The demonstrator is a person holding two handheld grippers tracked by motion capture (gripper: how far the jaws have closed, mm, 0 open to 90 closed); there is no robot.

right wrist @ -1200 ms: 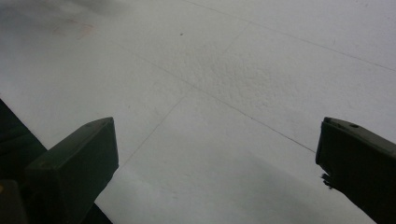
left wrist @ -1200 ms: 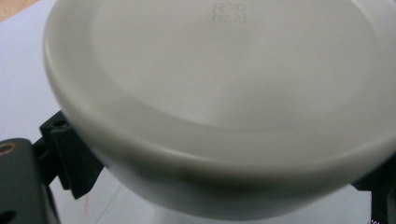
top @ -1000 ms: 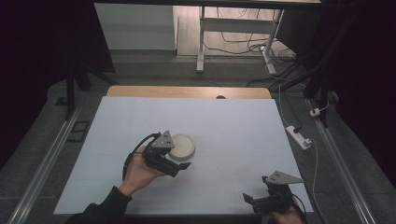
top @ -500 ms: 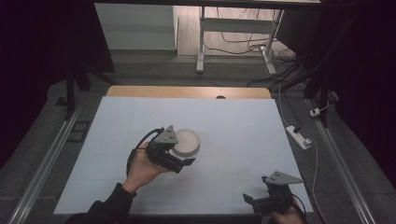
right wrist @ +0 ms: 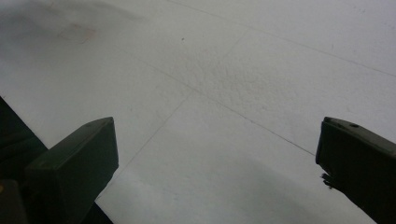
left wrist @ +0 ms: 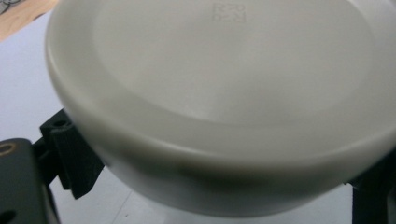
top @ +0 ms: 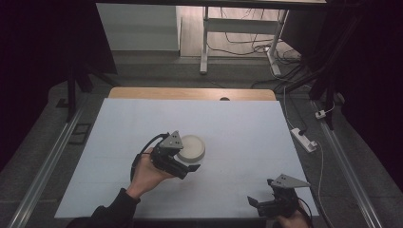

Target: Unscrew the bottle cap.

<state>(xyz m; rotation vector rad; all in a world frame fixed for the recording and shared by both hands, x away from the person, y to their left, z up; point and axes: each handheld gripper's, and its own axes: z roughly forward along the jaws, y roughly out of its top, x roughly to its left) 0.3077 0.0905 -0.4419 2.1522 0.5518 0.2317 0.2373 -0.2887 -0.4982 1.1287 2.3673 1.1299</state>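
A round white bowl [top: 191, 148] sits left of the table's middle in the high view. My left gripper [top: 189, 165] is shut on its near rim, held by a hand coming in from the lower left. In the left gripper view the bowl [left wrist: 224, 84] looms very close, its flat base with an embossed mark turned toward the camera, and a black jaw stands at each side of it. My right gripper [top: 255, 203] rests near the table's front right edge. In the right gripper view it [right wrist: 217, 163] is open over bare white table.
The white table top [top: 237, 123] has a wooden strip [top: 190, 93] along its far edge. A white power strip [top: 304, 139] with its cable lies on the floor off the right edge. Metal rails run along both sides, and a table frame stands behind.
The left hand and the bowl have shifted slightly up and to the right, and the bowl now looks more tilted. The right gripper has stayed where it was.
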